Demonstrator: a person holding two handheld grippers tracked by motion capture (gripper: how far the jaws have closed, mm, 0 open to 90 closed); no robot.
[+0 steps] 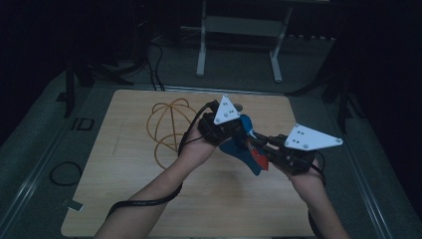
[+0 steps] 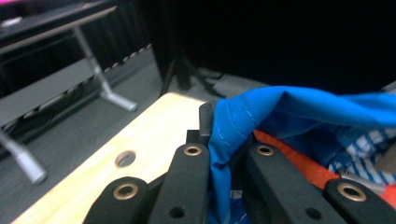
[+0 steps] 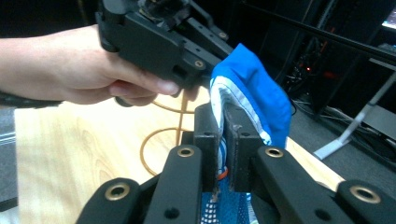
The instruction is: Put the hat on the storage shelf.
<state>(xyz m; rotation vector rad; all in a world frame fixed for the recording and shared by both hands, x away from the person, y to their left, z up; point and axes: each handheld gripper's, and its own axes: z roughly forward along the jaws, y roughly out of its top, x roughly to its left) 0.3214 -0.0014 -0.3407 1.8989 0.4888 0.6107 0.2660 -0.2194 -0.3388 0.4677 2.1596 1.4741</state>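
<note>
High view shows a person at a pale wooden table (image 1: 149, 209), lifting a blue cloth (image 1: 246, 149) above the board between two claws. The left claw (image 1: 238, 128) is nearly shut, its jaws pinching a stitched hem of the blue cloth, with the rest of the fabric billowing off to that claw's right in the left gripper view. The right claw (image 1: 261, 149) is likewise nearly shut on another edge of the same cloth, a white-lined fold standing up between its jaws in the right gripper view. A red-orange panel (image 1: 259, 159) and some blue-and-white striped fabric (image 2: 359, 144) sit inside the bundle, just ahead of the right claw.

The likely trouble is a slipped grip: each claw holds only a thin edge, so pulling the two apart too hard could drag the hem out of one pair of jaws and drop the cloth. The cloth hanging beneath the claws could also snag on the yellow loops of cord (image 1: 169, 124) lying on the board beyond the left claw.

The table has a small round hole (image 2: 125, 158) near its far edge. Around it lies grey carpet, a metal frame stand (image 1: 239, 40) beyond the claws, and darkness. A black cable ring (image 1: 65, 173) lies on the floor, well out past the left claw.
</note>
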